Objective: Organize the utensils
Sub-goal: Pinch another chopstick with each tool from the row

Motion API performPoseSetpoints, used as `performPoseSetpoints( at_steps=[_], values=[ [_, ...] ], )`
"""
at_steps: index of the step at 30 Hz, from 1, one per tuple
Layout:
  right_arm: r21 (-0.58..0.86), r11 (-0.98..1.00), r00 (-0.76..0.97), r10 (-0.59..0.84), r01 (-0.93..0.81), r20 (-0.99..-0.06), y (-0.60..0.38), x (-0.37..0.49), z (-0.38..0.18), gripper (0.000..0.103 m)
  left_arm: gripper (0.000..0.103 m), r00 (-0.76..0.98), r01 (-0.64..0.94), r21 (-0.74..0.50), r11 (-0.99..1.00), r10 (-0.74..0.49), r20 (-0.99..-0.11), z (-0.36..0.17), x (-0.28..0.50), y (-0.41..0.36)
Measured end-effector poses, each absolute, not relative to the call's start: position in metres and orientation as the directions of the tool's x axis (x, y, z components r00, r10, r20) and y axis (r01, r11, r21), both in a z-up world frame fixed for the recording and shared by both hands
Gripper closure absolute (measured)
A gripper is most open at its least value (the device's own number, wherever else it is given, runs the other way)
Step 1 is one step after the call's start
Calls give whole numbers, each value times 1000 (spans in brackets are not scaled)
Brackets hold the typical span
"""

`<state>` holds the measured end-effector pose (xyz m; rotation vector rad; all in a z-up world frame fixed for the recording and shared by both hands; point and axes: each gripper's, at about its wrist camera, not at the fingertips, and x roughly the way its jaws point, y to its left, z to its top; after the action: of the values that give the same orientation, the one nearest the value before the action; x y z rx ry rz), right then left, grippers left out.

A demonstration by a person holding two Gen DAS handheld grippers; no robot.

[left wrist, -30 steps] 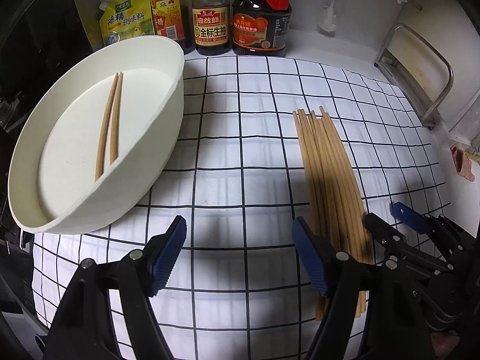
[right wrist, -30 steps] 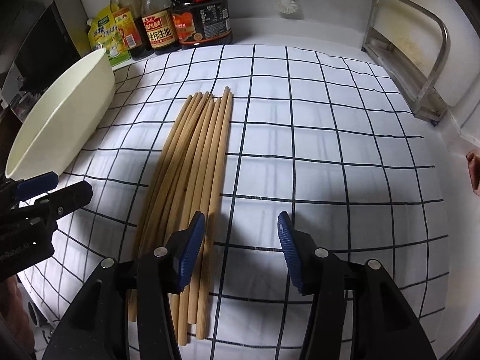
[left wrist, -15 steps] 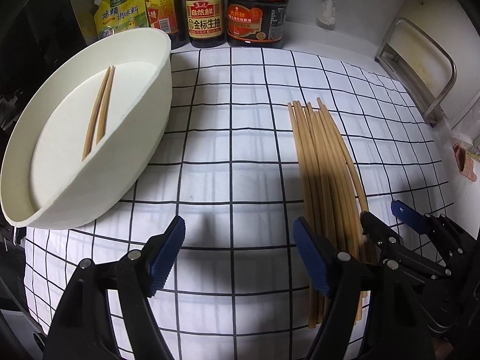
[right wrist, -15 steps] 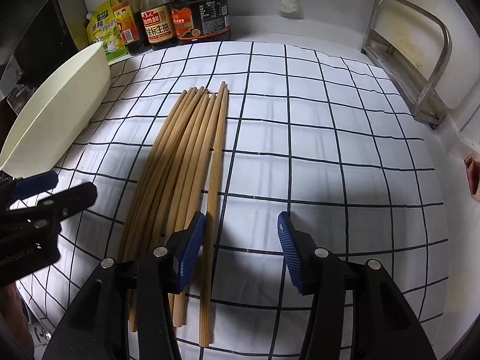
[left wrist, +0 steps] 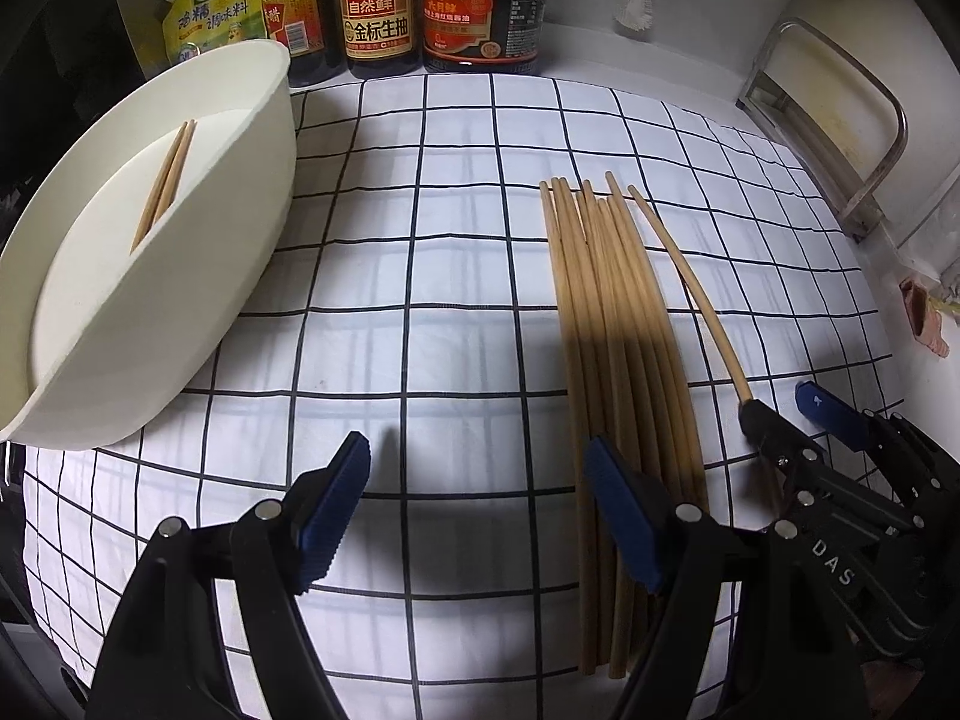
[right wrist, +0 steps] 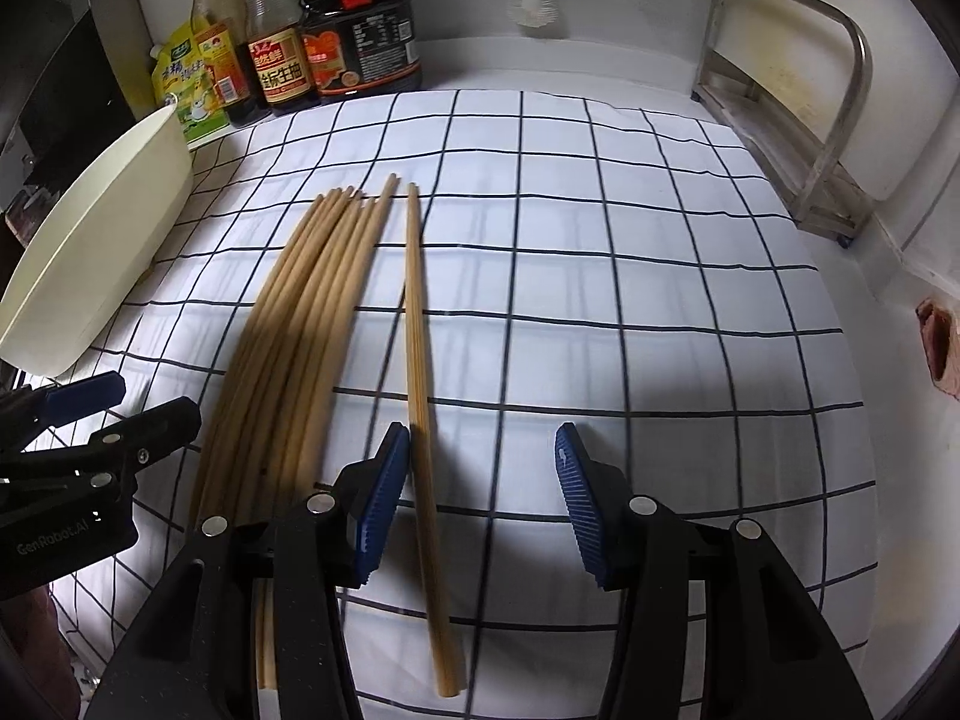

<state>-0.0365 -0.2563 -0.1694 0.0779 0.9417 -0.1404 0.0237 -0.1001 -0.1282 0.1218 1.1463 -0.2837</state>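
Several wooden chopsticks [left wrist: 606,330] lie in a bundle on the checked cloth [left wrist: 420,300]; the bundle also shows in the right wrist view [right wrist: 300,312]. One chopstick [right wrist: 417,348] lies apart to the right of the bundle, between the open right gripper's [right wrist: 480,492] jaws, close beside the left pad. The right gripper also shows in the left wrist view [left wrist: 780,414]. Two chopsticks [left wrist: 165,183] lie in the white oval tub [left wrist: 258,204] at left. My left gripper [left wrist: 474,510] is open and empty, its right finger over the bundle's near end.
Sauce bottles [left wrist: 378,6] and a yellow pouch [left wrist: 210,12] stand at the back. A metal rack [right wrist: 798,120] stands at the right by the wall. The tub's side [right wrist: 102,240] shows at the left in the right wrist view.
The right gripper has shifted right and separated one chopstick from the bundle; it now lies between the open jaws. The left gripper has drifted a little right.
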Motion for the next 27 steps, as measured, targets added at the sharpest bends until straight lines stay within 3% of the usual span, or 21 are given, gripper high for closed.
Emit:
performPoseSetpoints(
  at_steps=[27],
  values=[
    [-34,991,594,-104,128,-798,-251,-30,-170,54,26,393,233,15,972,-80,-916,-144,38,-100]
  ],
)
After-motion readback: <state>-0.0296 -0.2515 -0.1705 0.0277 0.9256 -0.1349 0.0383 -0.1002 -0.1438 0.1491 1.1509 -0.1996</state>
